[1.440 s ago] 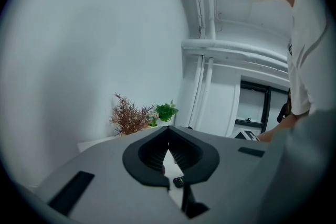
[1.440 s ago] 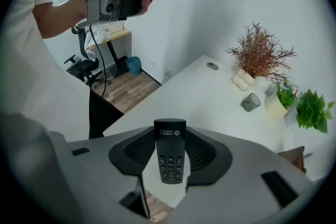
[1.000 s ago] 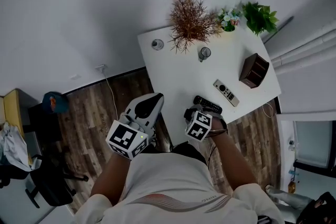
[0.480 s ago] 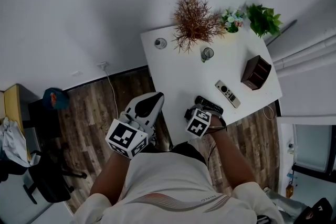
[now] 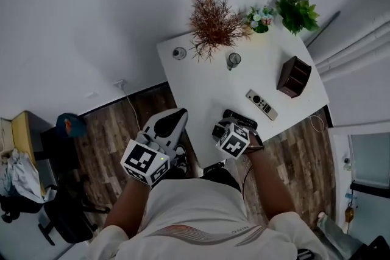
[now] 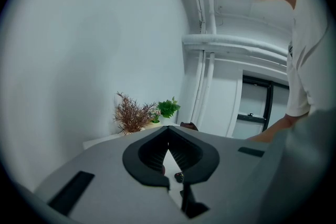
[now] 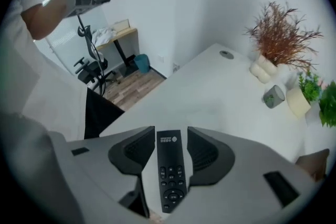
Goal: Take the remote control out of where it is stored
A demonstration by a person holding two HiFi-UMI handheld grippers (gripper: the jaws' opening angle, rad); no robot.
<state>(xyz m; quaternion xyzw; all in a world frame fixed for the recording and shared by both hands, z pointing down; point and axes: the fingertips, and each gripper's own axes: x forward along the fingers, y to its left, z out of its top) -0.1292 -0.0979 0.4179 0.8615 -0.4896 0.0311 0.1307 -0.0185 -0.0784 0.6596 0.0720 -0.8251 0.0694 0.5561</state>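
Observation:
A black remote control (image 7: 170, 170) lies flat on the white table (image 7: 210, 92), near its front edge (image 5: 239, 120). My right gripper (image 7: 169, 136) points steeply down over it. Its jaws are open and stand on either side of the remote, with a thin strip of table showing at each side. A white remote (image 5: 262, 105) lies just beyond, between the black one and a brown wooden holder (image 5: 294, 76). My left gripper (image 5: 173, 119) hovers off the table's left edge, shut, with nothing in it (image 6: 168, 131).
At the table's far side stand a dried brown plant (image 5: 211, 21), a small flower pot (image 5: 260, 18), a green plant (image 5: 297, 12), a small cup (image 5: 234, 60) and a round disc (image 5: 178, 53). Wooden floor, a black chair (image 5: 61, 216) and a blue bin (image 5: 71, 125) lie to the left.
The right gripper has tilted slightly over the black remote. Both remotes, the holder and the left gripper stay where they were; the head view has shifted a little.

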